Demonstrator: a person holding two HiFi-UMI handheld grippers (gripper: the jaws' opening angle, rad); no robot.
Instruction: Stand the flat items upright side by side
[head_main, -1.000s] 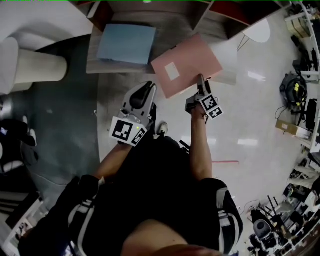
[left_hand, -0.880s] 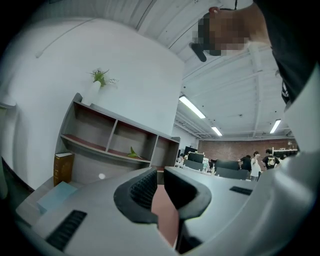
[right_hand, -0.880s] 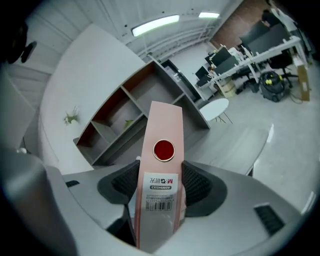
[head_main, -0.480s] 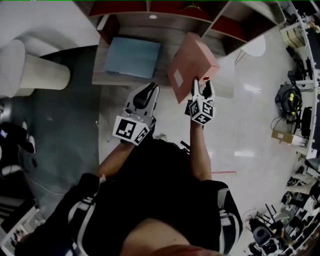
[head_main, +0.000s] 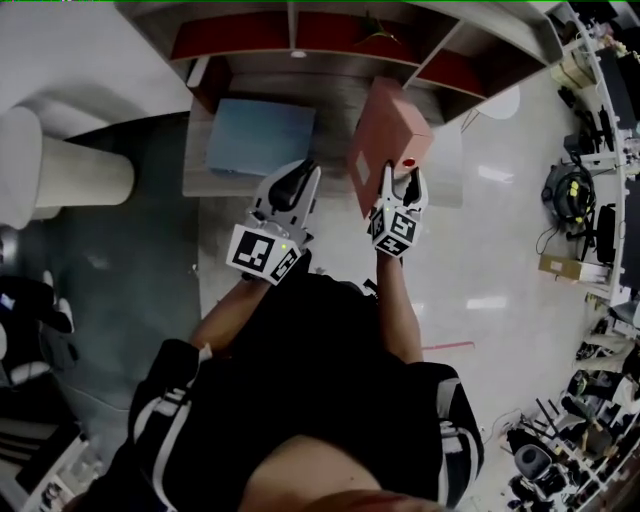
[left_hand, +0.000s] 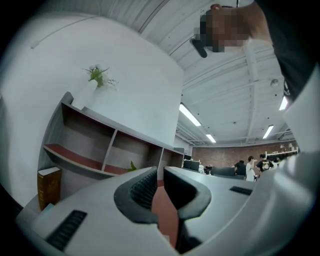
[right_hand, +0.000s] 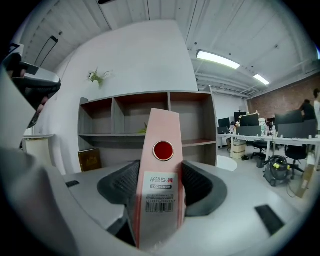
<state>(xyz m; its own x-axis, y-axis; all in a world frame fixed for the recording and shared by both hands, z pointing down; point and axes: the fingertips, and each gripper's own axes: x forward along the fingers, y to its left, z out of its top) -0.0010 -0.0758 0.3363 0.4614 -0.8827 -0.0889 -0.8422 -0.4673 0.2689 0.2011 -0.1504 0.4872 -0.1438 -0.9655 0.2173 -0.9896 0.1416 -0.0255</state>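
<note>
A pink binder stands on edge, lifted in front of the shelf unit. My right gripper is shut on its spine. In the right gripper view the spine faces me between the two pads, showing a red dot and a barcode label. A blue folder lies flat on the low grey surface below the shelf. Just below its near edge my left gripper is shut and holds nothing. In the left gripper view, only a thin slit remains between its jaws, with pink showing through it.
The shelf has several open compartments with reddish floors; a brown book stands in the lower left one, and a small plant sits on top. A white cylinder stands at left and a white round table at right. Desks and people are far right.
The pink binder has rolled from lying flat to standing on edge in the right gripper and has risen toward the shelf. The left gripper has also moved toward the shelf, still shut.
</note>
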